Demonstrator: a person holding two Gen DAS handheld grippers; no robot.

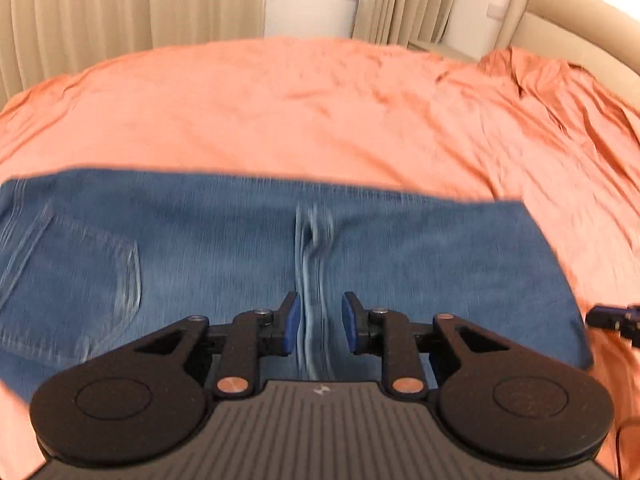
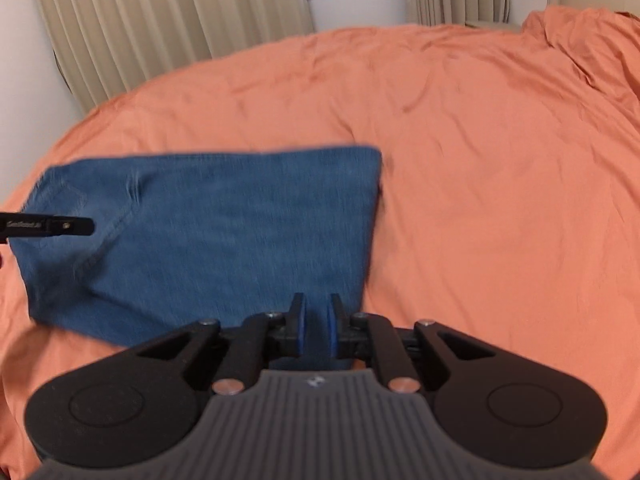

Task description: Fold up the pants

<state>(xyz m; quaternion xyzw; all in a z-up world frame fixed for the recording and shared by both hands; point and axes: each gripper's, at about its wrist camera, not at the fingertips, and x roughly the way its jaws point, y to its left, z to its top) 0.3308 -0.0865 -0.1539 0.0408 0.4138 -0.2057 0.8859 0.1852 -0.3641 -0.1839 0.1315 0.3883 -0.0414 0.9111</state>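
The blue denim pants (image 2: 208,236) were already folded into a compact rectangle, lying flat on the bed's orange sheet (image 2: 480,160). Left gripper (image 1: 321,322) hovered over them, jaws released, nothing between. Right gripper (image 2: 317,330) was nearly clenched over the right edge; I couldn't tell if it pinched denim. Maybe one fold left, I'd guess.
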